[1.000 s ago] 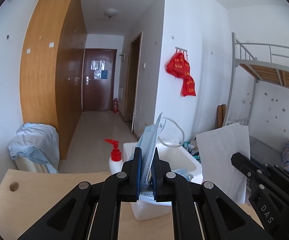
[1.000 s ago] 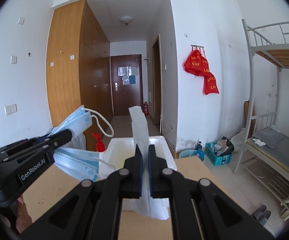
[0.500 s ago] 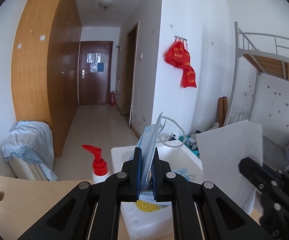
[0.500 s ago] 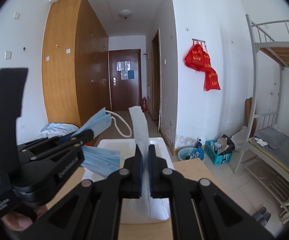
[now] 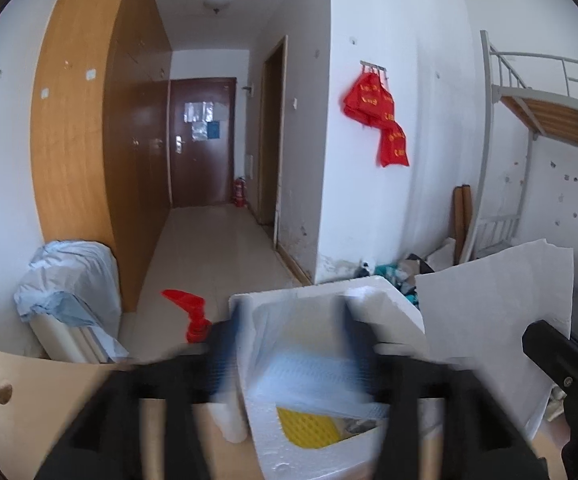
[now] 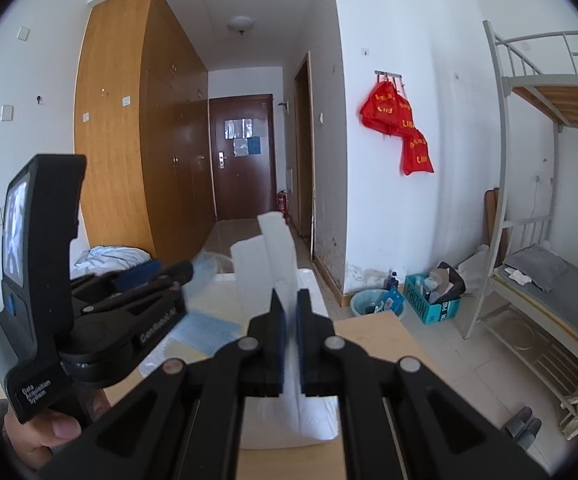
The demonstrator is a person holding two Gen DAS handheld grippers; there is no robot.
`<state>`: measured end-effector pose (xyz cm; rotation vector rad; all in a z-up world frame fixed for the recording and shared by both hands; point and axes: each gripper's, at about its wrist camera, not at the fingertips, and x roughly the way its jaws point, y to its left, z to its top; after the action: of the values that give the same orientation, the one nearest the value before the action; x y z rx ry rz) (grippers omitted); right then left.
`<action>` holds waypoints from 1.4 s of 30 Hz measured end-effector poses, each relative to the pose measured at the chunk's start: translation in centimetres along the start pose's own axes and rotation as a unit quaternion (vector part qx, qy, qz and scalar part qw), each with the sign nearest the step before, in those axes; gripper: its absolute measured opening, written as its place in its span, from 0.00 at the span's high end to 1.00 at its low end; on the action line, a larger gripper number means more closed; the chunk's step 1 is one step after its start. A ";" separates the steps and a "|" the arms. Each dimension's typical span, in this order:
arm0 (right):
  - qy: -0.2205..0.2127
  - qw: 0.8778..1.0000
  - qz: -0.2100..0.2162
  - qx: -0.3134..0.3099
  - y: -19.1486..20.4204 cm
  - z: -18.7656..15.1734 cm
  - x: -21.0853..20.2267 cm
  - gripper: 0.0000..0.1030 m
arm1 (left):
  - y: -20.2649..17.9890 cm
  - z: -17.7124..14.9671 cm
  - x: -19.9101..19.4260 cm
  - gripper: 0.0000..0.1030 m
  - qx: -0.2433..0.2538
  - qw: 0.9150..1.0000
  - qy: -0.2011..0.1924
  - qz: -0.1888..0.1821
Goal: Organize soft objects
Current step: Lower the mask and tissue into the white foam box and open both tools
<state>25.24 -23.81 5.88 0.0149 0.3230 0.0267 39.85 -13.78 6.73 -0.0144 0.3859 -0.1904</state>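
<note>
My left gripper (image 5: 291, 344) is open and blurred by motion, its fingers spread over a white foam box (image 5: 329, 456). Blue face masks (image 5: 309, 376) lie in the box on top of a yellow sponge (image 5: 309, 428). In the right wrist view the left gripper (image 6: 169, 276) hovers over the box and a mask (image 6: 205, 330) lies flat inside. My right gripper (image 6: 289, 312) is shut on a white cloth (image 6: 277, 252), held upright above the box's right side. The cloth also shows in the left wrist view (image 5: 497, 320).
The box stands on a light wooden table (image 5: 49, 400). A red-pump bottle (image 5: 193, 316) stands just left of the box. Beyond the table are a hallway, a wardrobe, a covered bundle (image 5: 69, 296) on the left and a bunk bed (image 6: 549, 240) on the right.
My left gripper has opened and the blue masks have dropped from it into the foam box. The right gripper still holds the white cloth, little moved.
</note>
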 end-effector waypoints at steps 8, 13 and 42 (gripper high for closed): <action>-0.002 1.000 0.001 0.003 -0.2 0.2 -0.1 0.93 | 0.2 0.3 -1.8 0.11 0.006 1.000 -0.028 0.011; -0.001 1.000 0.002 0.001 -0.2 0.3 -0.1 0.93 | 0.7 0.4 -3.6 0.05 0.008 0.999 -0.033 0.031; 0.046 0.998 0.041 -0.007 1.8 1.1 6.3 0.93 | 7.7 -2.2 -6.3 0.00 -0.056 0.995 -0.007 0.087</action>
<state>31.56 -21.82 4.92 0.0138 0.4137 0.1108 34.67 -5.00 6.69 -0.0915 0.3812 0.0029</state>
